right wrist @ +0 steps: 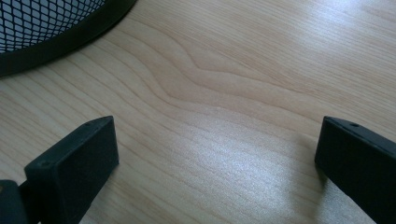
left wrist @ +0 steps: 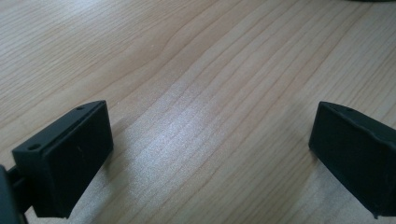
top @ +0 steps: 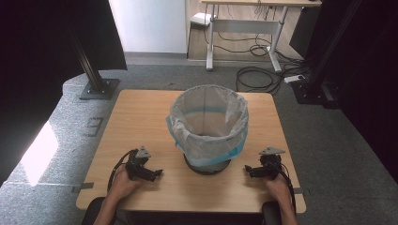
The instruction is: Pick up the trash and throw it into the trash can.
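Looks like a lab or office test room, not a home. Grey carpet floor [top: 155,75], black metal posts bolted on base plates [top: 98,88], dark curtains at both sides, a height-adjustable desk [top: 244,21] at the back with loose cables [top: 256,77] and a power strip [top: 294,78] under it.
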Demonstrator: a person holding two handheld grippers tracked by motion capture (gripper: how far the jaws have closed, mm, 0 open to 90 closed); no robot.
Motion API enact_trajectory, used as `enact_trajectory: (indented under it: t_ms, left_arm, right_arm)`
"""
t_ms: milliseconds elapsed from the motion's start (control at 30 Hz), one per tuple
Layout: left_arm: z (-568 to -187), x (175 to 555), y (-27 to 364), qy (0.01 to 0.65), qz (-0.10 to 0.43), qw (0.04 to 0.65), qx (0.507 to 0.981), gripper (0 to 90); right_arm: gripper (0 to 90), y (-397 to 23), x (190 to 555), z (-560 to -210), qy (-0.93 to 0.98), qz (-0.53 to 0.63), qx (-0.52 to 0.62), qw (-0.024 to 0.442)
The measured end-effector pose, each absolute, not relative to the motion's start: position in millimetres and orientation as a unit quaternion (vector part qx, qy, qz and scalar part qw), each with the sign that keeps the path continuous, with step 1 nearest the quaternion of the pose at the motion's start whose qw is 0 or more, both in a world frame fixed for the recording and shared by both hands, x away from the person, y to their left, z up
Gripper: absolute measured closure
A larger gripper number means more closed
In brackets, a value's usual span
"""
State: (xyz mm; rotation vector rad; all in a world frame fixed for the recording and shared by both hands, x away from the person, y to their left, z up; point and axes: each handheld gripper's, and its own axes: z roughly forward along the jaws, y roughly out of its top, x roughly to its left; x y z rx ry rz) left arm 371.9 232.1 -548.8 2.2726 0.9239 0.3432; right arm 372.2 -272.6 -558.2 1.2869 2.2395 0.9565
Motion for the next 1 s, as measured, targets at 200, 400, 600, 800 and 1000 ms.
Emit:
enact_trajectory:
  t_ms: [200, 400, 600, 800, 1000]
  left_arm:
    - [-549, 372, 232, 0.353, 0.131, 0.326, 0.867, 0.0]
    - [-549, 372, 232, 0.354, 0.131, 0.326, 0.867, 0.0]
    - [-549, 373, 232, 0.354, 0.131, 0.326, 0.867, 0.0]
    - [-549, 374, 231, 0.356, 0.132, 0.327, 0.866, 0.0]
    - [-549, 374, 231, 0.357, 0.132, 0.327, 0.865, 0.0]
  right_arm:
    - [0.0, -272, 372, -558, 0.796, 0.34, 0.461, 0.194]
    - [0.0, -271, 372, -558, 0.795, 0.339, 0.463, 0.195]
    - [0.0, -272, 378, -556, 0.799, 0.335, 0.463, 0.186]
    - [6.7, -277, 408, -541, 0.795, 0.331, 0.471, 0.189]
    - [13.4, -277, 452, -529, 0.79, 0.329, 0.48, 0.195]
